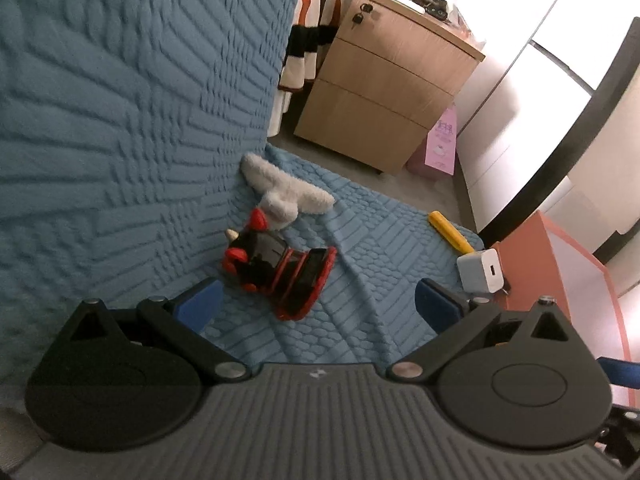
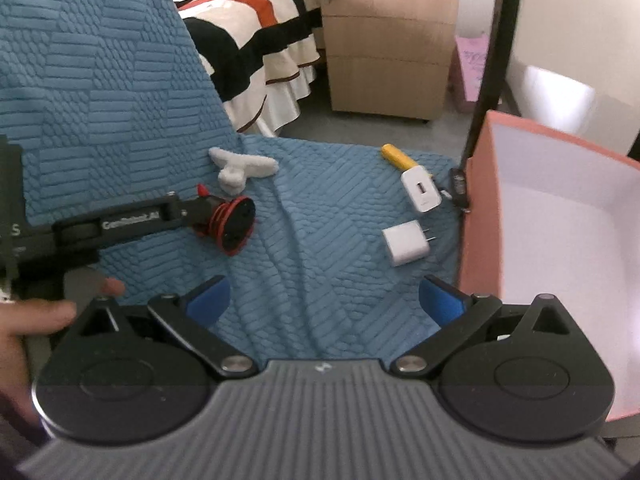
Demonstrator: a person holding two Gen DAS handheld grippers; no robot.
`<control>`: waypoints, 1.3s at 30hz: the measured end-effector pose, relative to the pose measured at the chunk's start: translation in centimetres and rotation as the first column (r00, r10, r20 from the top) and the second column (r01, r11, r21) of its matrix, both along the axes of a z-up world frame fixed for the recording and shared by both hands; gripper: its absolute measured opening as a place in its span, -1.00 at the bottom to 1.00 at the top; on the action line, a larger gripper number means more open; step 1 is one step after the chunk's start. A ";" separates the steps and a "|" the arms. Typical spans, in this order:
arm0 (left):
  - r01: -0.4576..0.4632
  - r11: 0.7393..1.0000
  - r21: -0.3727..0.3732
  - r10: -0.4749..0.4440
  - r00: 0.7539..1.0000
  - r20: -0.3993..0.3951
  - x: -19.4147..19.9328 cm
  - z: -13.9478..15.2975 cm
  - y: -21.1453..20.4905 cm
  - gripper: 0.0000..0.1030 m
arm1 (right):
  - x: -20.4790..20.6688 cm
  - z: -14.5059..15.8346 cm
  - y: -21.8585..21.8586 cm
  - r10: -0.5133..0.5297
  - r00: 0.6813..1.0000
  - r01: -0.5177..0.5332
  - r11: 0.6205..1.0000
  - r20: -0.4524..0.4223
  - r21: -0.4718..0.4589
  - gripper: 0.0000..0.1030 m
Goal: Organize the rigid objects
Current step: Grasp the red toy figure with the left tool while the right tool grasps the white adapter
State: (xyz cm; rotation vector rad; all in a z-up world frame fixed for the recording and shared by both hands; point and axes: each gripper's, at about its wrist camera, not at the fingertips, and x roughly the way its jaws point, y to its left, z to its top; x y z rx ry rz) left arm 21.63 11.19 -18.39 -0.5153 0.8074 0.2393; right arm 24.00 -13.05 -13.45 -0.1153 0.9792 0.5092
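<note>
Your right gripper (image 2: 324, 300) sits with its jaws spread wide and nothing between them, low over the blue cover (image 2: 320, 280). Take the box (image 2: 480, 200) as the landmark: it stands open at the cover's right edge, just beside this gripper.

Nearest the box lie 2 white chargers. The first charger (image 2: 406, 242) is ahead and a little right of your right gripper, prongs pointing at the box. The second charger (image 2: 421, 191) lies just beyond it, closer to the box wall, touching the end of a yellow stick (image 2: 398, 157) whose long axis runs away from the box toward the far cover edge. A small dark item lies against the box; I cannot tell what it is.

Your left gripper (image 1: 316, 300) is also spread and empty, well apart from the box, facing the red-and-black toy (image 1: 280, 272). The toy lies tipped on its side, base toward the box, a white plush (image 1: 280, 192) just beyond it.

So the right hand looks nearer the chargers, the left nearer the toy.
</note>
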 end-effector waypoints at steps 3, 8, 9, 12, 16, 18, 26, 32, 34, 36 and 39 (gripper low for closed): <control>-0.005 1.000 -0.027 0.005 1.000 0.004 0.9 -1.7 0.7 1.00 | 1.2 -1.6 0.0 -0.035 0.999 0.035 0.999 -0.006 0.026 0.96; -0.033 0.998 -0.052 0.034 0.999 0.025 1.9 -3.7 2.0 0.99 | 3.0 -3.8 0.9 -0.028 0.999 0.028 1.000 0.022 -0.007 0.69; -0.039 0.998 -0.057 0.041 0.999 0.030 2.0 -4.0 2.2 0.99 | 3.4 -4.4 1.1 -0.023 0.999 0.024 0.999 0.040 -0.021 0.63; -0.051 0.997 -0.058 0.053 0.998 0.034 2.4 -4.8 2.6 0.98 | 4.5 -5.9 1.4 -0.027 0.998 0.031 0.998 0.063 -0.059 0.49; -0.046 0.995 -0.088 0.050 0.997 0.052 2.9 -5.3 2.9 0.89 | 6.0 -7.9 1.8 -0.018 0.996 0.028 0.994 0.090 -0.105 0.51; -0.064 0.992 -0.111 0.071 0.996 0.057 3.1 -5.7 3.1 0.86 | 6.5 -8.8 2.3 0.003 0.994 0.014 0.988 0.111 -0.151 0.51; -0.147 0.980 -0.134 0.159 0.983 0.087 3.7 -6.2 2.8 0.76 | 8.0 -10.8 3.2 0.051 0.988 -0.010 0.963 0.144 -0.270 0.51; -0.214 0.951 -0.223 0.237 0.968 0.081 4.4 -7.4 3.0 0.69 | 9.2 -12.0 2.8 0.026 0.994 0.005 0.958 0.105 -0.286 0.50; -0.236 0.939 -0.248 0.262 0.962 0.075 4.5 -7.8 3.3 0.66 | 9.5 -12.5 2.8 0.025 0.996 0.002 0.956 0.090 -0.294 0.50; -0.242 0.939 -0.242 0.267 0.961 0.073 4.5 -7.8 3.4 0.63 | 9.6 -12.9 2.7 0.024 0.997 -0.001 0.957 0.077 -0.292 0.44; -0.247 0.936 -0.250 0.273 0.959 0.075 4.9 -8.0 3.5 0.61 | 9.8 -13.5 2.8 0.031 0.997 -0.006 0.947 0.075 -0.321 0.32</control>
